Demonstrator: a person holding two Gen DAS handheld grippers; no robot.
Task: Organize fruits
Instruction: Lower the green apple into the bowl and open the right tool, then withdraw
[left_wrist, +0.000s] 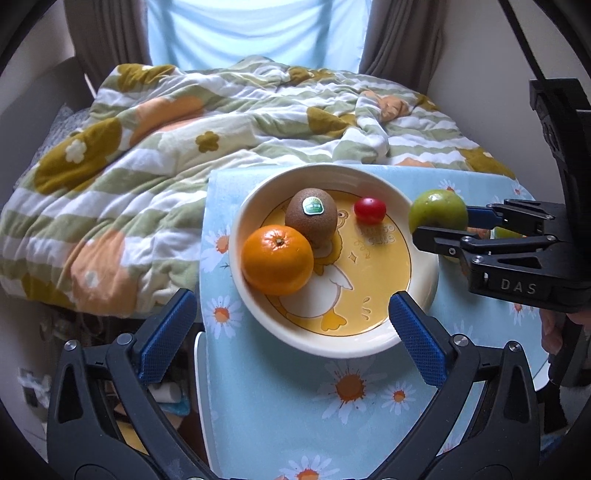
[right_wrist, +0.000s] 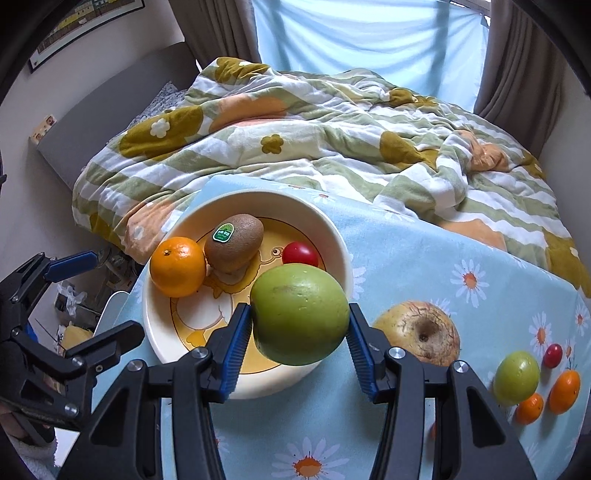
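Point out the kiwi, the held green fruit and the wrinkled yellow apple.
kiwi (left_wrist: 311, 220), left wrist view, brown skin below its sticker.
green fruit (right_wrist: 300, 314), right wrist view, middle of its front.
wrinkled yellow apple (right_wrist: 421, 328), right wrist view, beside its stem hollow.

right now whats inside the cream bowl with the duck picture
A round orange, a brown kiwi with a green sticker and a small red tomato lie in the cream bowl. They cover parts of the duck print.

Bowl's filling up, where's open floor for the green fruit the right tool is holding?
In the bowl, the near-right floor is bare, bordered by the cherry tomato and near rim. The far-left is crowded by the orange and kiwi. The right tool holds the green fruit over it.
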